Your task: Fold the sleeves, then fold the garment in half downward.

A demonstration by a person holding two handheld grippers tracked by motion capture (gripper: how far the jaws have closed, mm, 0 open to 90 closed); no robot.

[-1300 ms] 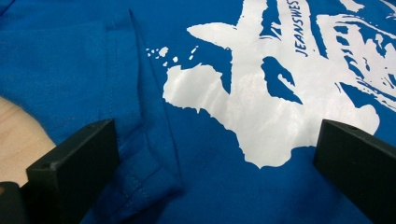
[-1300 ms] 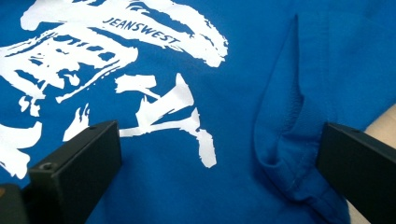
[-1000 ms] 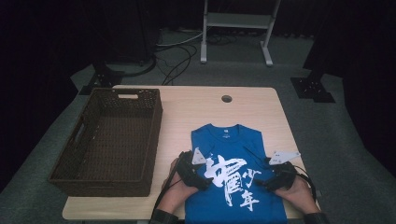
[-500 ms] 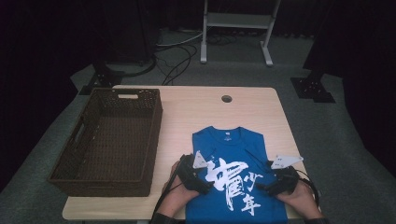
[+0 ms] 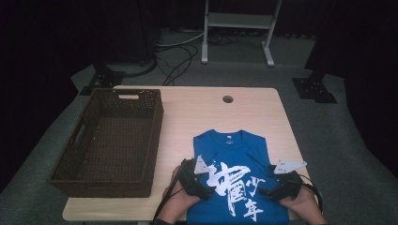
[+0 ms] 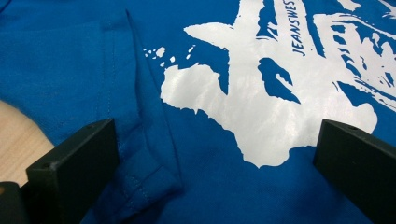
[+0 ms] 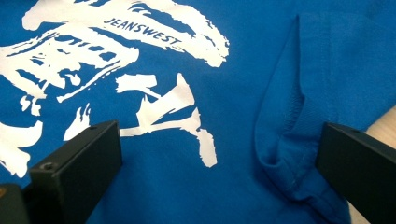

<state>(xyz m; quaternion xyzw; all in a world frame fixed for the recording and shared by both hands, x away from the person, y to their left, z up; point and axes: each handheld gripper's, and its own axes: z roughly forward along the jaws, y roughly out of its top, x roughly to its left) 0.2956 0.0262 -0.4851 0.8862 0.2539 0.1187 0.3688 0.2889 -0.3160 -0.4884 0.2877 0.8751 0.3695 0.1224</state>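
A blue T-shirt [image 5: 237, 180] is spread flat at the near right part of the table [image 5: 197, 112], its hem at the near edge. The left gripper [image 5: 202, 185] and right gripper [image 5: 267, 191] are held wide over its sides. Folded sleeve hems [image 6: 149, 172] are revealed in the gripper views; a wicker basket [image 5: 110, 140] along the left edge is seen from above.

High overview, gripper views close on shirt [image 5: 237, 173]
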